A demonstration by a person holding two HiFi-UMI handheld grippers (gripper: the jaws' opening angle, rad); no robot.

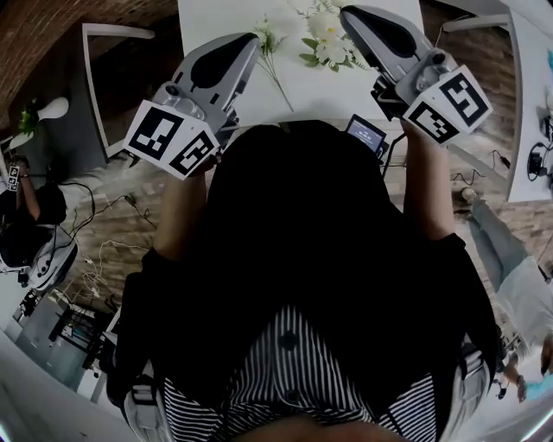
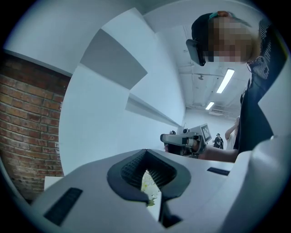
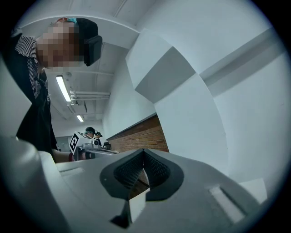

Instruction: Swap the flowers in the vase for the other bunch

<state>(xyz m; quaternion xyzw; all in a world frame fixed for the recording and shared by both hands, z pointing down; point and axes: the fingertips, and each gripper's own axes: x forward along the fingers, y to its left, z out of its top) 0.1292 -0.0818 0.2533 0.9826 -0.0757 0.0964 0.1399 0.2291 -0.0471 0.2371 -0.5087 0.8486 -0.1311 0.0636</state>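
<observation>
White table (image 1: 216,34), loose flowers (image 1: 324,39) on it; brick wall (image 2: 27,136) beside; left gripper (image 1: 252,41), right gripper (image 1: 351,14) both closed, empty.

Flowers (image 1: 328,47) on table (image 1: 216,26): tops cut by top edge, part behind right gripper (image 1: 350,15); table's far end cropped.

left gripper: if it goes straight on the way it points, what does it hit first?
Probably the flowers lying on the table: blossoms show just past the left gripper's shut tips. Depth is unclear.
</observation>
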